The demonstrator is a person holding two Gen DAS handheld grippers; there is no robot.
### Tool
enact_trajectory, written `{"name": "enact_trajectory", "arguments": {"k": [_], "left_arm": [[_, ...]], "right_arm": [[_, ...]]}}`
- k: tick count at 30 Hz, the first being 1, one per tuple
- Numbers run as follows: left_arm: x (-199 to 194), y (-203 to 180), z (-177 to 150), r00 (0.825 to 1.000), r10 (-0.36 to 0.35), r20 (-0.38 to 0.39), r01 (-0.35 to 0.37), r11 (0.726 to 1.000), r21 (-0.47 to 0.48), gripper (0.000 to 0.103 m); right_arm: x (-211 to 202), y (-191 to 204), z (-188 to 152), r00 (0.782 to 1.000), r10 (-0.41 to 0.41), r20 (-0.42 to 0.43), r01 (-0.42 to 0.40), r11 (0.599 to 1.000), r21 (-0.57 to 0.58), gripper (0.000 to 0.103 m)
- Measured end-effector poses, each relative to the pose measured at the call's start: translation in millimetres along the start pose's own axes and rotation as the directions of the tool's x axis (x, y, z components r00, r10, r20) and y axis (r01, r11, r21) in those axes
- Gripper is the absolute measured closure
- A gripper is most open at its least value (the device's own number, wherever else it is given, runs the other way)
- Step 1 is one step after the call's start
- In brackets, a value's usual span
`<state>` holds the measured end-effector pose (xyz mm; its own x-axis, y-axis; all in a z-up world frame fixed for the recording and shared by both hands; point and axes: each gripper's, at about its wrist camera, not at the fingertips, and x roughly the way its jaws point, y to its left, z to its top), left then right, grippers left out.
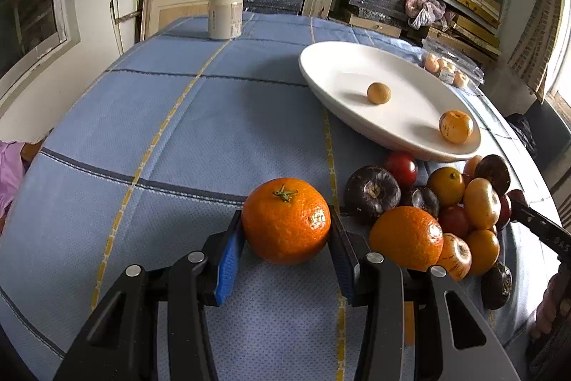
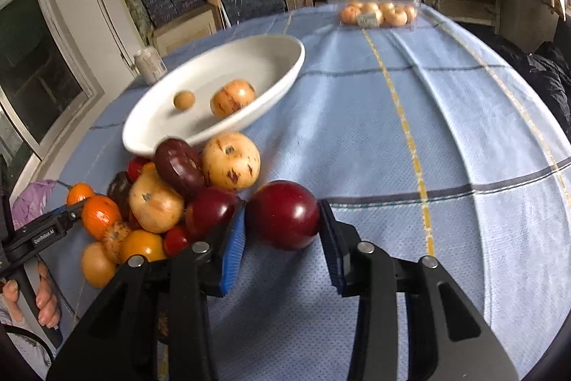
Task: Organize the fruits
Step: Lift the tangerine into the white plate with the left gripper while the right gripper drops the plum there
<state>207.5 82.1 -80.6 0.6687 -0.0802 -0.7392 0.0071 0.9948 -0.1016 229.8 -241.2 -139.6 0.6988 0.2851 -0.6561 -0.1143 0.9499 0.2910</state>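
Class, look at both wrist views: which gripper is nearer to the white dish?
Right. The right gripper, holding a red plum, sits closer to the white dish; the left gripper, gripping an orange, is farther back.

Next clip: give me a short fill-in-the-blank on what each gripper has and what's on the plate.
1. The left gripper has its jaws around an ____ with a green stem.
2. The right gripper has its jaws around a dark ____ fruit on the tablecloth.
3. The white plate holds ____ fruits.
4. A beverage can stands upright near the table's ____ edge.

Missing words: orange; red; two; far
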Motion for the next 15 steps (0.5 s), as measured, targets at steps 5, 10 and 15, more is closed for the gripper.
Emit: {"name": "enact_trajectory", "arguments": {"k": [5, 10, 15], "left_arm": [[-11, -2, 12, 1.000, -0.004, 0.026, 0.004, 1.000, -0.005, 0.057], [-20, -18, 56, 0.997, -0.007, 0.072, 0.006, 1.000, 0.023, 0.057], [2, -54, 95, 0.996, -0.003, 0.094, -0.004, 0.997, 0.073, 0.057]], "right_arm": [[-25, -2, 10, 0.997, 0.001, 0.080, -0.003, 1.000, 0.022, 0.064], [-59, 19, 57, 0.983, 0.032, 0.183, -0.026, 0.999, -0.034, 0.064], [-39, 50, 105, 0.976, 0.061, 0.211, -0.044, 0.995, -0.085, 0.064]]}}
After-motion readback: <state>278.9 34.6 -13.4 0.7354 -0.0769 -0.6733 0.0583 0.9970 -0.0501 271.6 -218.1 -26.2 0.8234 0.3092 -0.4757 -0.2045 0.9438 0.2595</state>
